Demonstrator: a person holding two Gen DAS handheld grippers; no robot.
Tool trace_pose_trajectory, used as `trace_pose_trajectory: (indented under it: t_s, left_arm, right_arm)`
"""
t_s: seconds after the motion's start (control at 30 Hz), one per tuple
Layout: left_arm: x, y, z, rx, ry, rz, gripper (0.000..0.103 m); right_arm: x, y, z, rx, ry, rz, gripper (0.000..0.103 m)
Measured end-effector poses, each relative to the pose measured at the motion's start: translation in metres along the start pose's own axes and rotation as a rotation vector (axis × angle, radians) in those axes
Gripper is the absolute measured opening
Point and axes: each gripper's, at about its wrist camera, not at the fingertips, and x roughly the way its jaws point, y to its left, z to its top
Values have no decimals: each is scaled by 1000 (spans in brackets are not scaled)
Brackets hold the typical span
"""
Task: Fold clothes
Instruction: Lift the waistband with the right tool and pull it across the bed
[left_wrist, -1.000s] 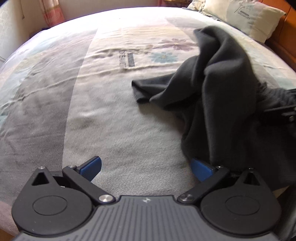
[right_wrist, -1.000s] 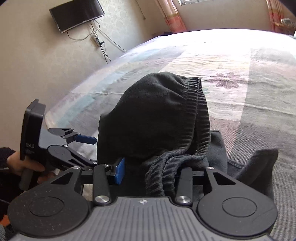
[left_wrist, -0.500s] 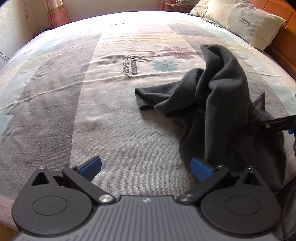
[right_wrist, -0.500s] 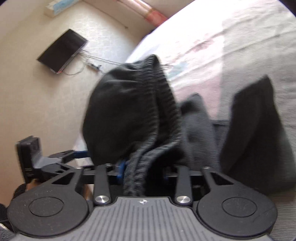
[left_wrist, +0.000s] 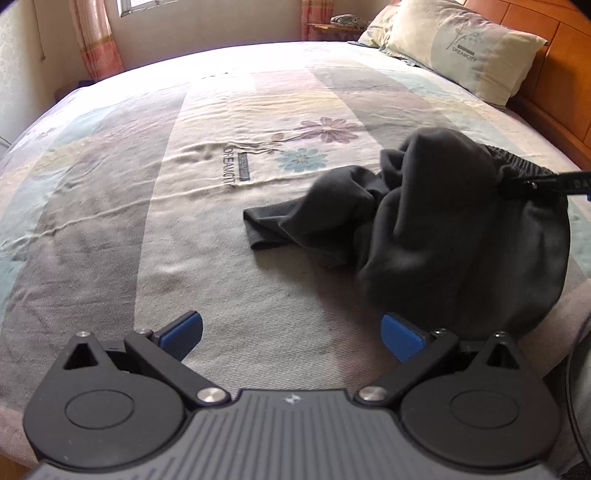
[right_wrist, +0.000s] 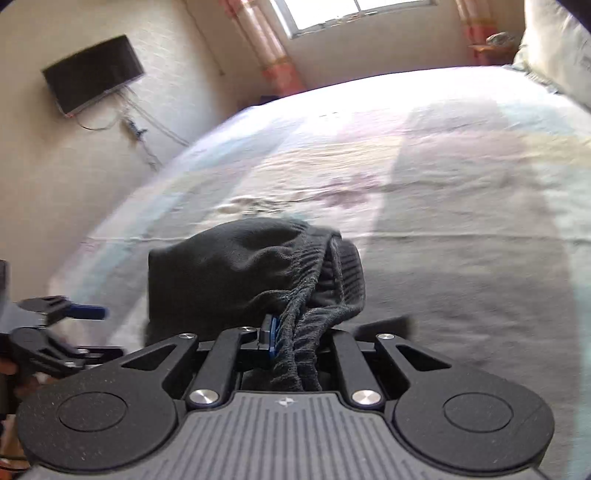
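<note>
I see no containers on the bed (left_wrist: 110, 236); what lies on it is a dark grey pair of sweatpants (left_wrist: 436, 229), bunched in a heap toward the right side of my left wrist view, one leg trailing flat over the bedsheet toward the middle.

For writing, the bedsheet (left_wrist: 207, 280) carries the word "DREAMCITY" (left_wrist: 232, 166) printed beside two flower motifs, and the pillow (left_wrist: 465, 48) at the wooden headboard (left_wrist: 554, 70) shows the same "DREAMCITY" mark under a small plant drawing. A black bar entering from the right edge of the left view has the letters "DA" on it, the rest cut off.

My left gripper (left_wrist: 291, 332) hovers low over the near edge of the bed, level, its blue-padded fingers (left_wrist: 183, 334) spread wide with nothing between them; the right pad sits just beside the hem of the heap without gripping it. My right gripper (right_wrist: 291, 339) is pressed together on the ribbed elastic waistband (right_wrist: 299, 325) of the sweatpants, lifting that end so the cloth hangs in a hood shape in front of the camera. In the right view the left gripper shows at the left edge. A wall-mounted television (right_wrist: 92, 74) and curtains (right_wrist: 273, 48) beside a window sit behind; the right view is motion-blurred.
</note>
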Motion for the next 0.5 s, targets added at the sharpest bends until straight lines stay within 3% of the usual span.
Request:
trace_pose_trajectory:
  t_s: [0.3, 0.5]
  left_arm:
    - [1, -20, 9, 25, -24, -49, 102]
    - [10, -34, 14, 47, -16, -84, 102]
  right_arm:
    - [-40, -75, 17, 2, 2, -406, 12]
    - [-63, -111, 22, 17, 31, -532, 12]
